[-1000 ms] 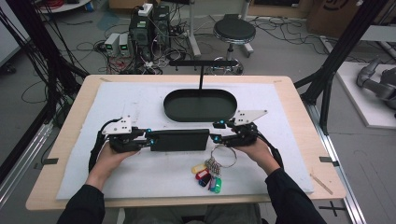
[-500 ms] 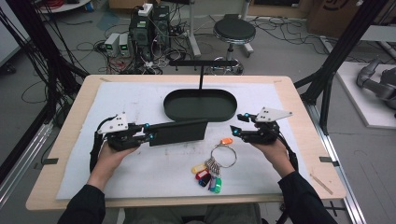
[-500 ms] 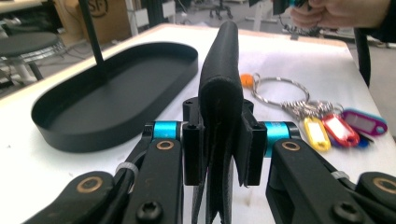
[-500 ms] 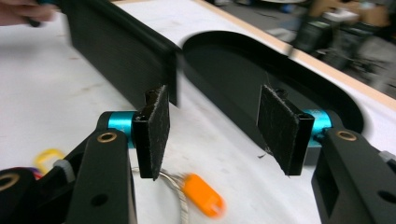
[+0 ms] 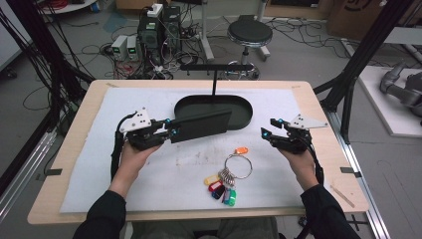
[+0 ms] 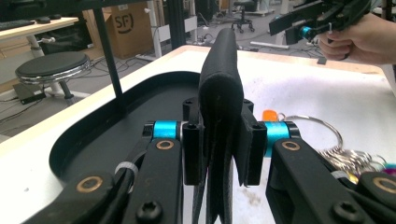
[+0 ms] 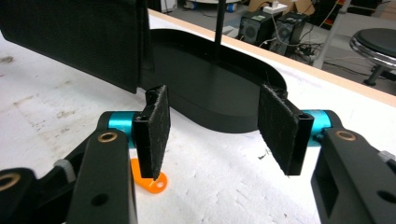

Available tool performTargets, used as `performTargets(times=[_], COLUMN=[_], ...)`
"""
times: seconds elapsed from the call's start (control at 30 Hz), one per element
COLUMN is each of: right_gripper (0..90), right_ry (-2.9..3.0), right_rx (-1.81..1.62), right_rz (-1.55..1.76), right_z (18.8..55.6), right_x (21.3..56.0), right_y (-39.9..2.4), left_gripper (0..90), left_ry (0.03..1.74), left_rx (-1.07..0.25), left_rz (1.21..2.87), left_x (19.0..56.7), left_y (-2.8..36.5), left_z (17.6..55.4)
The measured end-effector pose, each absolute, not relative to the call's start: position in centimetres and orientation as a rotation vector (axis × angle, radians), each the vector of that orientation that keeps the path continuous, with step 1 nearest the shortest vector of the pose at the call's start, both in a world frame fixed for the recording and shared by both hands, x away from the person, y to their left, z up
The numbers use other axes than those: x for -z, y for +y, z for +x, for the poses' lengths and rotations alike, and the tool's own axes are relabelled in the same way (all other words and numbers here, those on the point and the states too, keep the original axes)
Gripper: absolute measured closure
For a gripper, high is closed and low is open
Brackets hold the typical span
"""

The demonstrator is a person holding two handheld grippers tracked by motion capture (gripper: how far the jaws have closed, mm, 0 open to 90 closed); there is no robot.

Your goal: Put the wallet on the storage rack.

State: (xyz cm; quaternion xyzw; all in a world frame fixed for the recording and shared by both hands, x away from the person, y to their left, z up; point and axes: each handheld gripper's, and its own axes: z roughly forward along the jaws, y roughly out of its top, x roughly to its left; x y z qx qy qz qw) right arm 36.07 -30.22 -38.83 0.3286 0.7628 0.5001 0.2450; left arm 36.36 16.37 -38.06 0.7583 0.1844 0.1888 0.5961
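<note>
High view: left gripper [image 5: 171, 131] clamps black pouch [image 5: 201, 125]; right gripper [image 5: 267, 130] spread, empty.

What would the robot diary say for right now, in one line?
left gripper: shut on black pouch, lifted by black tray | right gripper: open, nothing held | key ring: on white mat

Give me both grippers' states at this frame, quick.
Left gripper: shut on the flat black fabric pouch, held above the white mat.
Right gripper: open, holding nothing.
</note>
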Motion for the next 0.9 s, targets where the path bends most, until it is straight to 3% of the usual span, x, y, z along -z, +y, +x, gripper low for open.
performTargets(times=[0.9], right_gripper=[43.4], right_ry=[2.012], right_rx=[-1.398], right_rz=[0.933], right_z=[36.3], right_x=[38.7], right_y=[-31.1], left_gripper=[75.2], left_ry=[0.521], left_rx=[-0.544], left_rz=[1.713], left_x=[38.1], left_y=[11.7], left_z=[42.4])
